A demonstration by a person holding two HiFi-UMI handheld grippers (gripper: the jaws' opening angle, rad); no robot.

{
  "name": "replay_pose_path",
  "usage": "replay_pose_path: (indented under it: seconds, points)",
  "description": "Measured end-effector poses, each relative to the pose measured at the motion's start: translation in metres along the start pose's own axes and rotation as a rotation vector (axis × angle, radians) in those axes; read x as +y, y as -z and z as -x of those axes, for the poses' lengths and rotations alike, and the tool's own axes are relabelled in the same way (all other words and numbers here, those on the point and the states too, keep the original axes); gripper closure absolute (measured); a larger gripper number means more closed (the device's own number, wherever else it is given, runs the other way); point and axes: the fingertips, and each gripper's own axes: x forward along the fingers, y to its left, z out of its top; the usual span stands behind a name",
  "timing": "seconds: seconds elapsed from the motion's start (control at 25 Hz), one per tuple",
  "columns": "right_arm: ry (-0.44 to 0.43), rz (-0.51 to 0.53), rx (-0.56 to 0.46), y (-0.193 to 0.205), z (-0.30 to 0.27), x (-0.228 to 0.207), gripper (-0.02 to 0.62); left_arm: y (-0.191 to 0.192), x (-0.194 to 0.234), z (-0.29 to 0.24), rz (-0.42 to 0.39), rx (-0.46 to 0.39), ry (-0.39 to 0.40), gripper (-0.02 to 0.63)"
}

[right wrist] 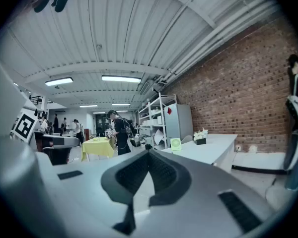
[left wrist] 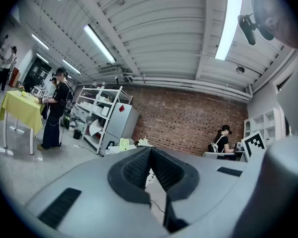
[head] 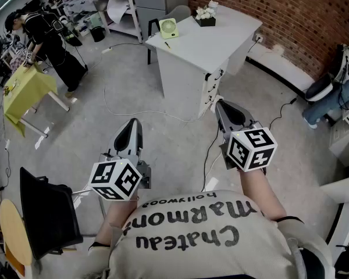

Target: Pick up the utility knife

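The left gripper (head: 133,125) and right gripper (head: 222,106) are closed on nothing. A white table (head: 221,36) lies well ahead of the fingers (head: 228,114). No knife is made out, so pickup is not begun.

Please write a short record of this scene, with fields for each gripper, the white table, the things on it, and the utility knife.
Left gripper: shut, nothing between the jaws, held above the floor
Right gripper: shut, nothing between the jaws, pointing toward the table
White table: ahead of both grippers, not yet reached
On the table: green fan, flowers
Utility knife: not seen in any view
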Motion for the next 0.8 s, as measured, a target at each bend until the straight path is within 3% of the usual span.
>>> replay_pose_path:
  seconds: [0.32,0.8]
  points:
    - [0.011,-0.019,-0.021,-0.005,-0.011,0.009,0.592,-0.012,0.015,-0.001,-0.005,-0.020,0.034,0.606]
    - [0.027,-0.084,0.046,0.043,-0.039,0.025,0.592,0.020,0.059,-0.006,0.033,0.048,0.032,0.606]
